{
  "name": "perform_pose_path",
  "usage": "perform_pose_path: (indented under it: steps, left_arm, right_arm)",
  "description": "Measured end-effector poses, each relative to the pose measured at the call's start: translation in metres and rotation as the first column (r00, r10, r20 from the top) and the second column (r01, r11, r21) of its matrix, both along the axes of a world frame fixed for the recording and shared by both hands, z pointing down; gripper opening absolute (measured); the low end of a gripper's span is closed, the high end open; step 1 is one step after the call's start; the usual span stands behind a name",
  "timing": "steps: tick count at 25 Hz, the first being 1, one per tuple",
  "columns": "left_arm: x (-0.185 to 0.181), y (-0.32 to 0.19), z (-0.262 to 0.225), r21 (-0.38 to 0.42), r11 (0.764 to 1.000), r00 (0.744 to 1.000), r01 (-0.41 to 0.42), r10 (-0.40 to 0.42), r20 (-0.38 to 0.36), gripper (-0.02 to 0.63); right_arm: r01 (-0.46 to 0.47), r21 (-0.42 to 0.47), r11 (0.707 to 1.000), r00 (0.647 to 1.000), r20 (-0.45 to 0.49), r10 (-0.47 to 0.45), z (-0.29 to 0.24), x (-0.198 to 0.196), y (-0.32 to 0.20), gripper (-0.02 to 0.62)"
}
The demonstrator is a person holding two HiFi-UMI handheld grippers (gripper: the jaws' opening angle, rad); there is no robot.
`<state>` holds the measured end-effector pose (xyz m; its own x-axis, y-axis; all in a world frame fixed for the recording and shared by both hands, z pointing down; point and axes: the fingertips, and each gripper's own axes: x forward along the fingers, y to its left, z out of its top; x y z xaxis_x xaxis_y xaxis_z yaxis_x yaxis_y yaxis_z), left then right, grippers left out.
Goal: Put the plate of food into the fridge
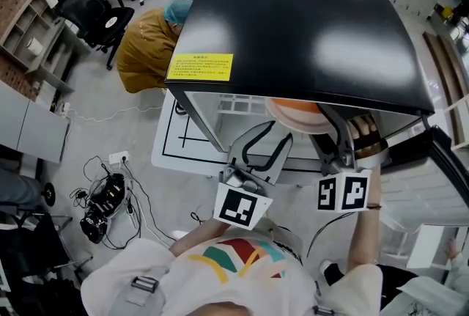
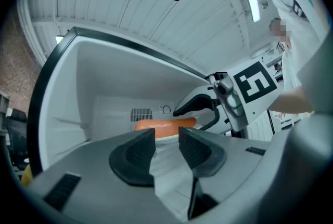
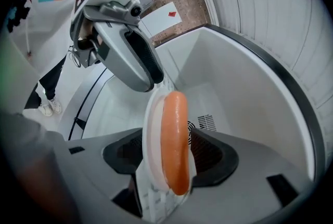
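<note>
A small fridge (image 1: pixel 293 21) with a black top stands open in front of me. A white plate (image 1: pixel 302 125) carrying an orange sausage (image 1: pixel 293 106) sits inside it near the front. My right gripper (image 1: pixel 330 122) reaches in from the right. In the right gripper view the plate (image 3: pixel 150 129) and sausage (image 3: pixel 175 140) stand edge-on between the wide-set jaws of the right gripper (image 3: pixel 169 154), and the pads do not press on them. My left gripper (image 1: pixel 267 138) hovers just left of the plate. The left gripper (image 2: pixel 166 146) holds its jaws slightly apart with nothing between them; the sausage (image 2: pixel 165 124) lies beyond.
White fridge walls (image 3: pixel 239 88) and a back vent (image 3: pixel 206 122) surround the plate. A person in a mustard top (image 1: pixel 146 50) crouches behind the fridge's left side. An office chair (image 1: pixel 91 10) and floor cables (image 1: pixel 102 204) lie to the left. The white fridge door (image 1: pixel 418 193) is at the right.
</note>
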<state>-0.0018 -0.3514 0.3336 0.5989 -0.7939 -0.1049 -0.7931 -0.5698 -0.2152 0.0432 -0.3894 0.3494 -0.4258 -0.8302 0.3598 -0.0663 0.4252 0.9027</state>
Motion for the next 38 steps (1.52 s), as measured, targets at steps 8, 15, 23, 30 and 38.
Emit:
perform_pose_path:
  steps: [8,15,23,30,38]
  left_arm:
    - [0.007,-0.009,-0.002,0.001,1.0,0.999,-0.001,0.001,-0.049,0.132]
    - [0.011,-0.009,-0.01,-0.008,1.0,0.997,-0.004,0.003,-0.077,0.131]
    - [0.007,-0.01,-0.011,-0.011,1.0,0.995,0.006,-0.007,-0.1,0.131]
    - [-0.005,-0.006,-0.004,-0.061,0.998,0.992,0.035,-0.043,-0.121,0.13]
    - [-0.019,-0.006,0.005,-0.097,0.994,0.99,0.05,-0.062,-0.126,0.006]
  right_arm:
    - [-0.035,0.033,0.999,0.997,0.063,0.032,0.0,0.003,0.003,0.229]
    - [-0.109,-0.002,0.994,0.977,0.183,0.107,-0.008,0.025,0.027,0.229]
    - [-0.167,0.068,0.984,0.964,0.22,0.148,-0.002,0.031,0.049,-0.001]
    - [-0.139,0.057,0.989,0.972,0.197,0.125,0.005,0.017,0.044,-0.002]
    - [-0.133,0.061,0.989,0.978,0.171,0.121,0.007,0.01,0.033,-0.001]
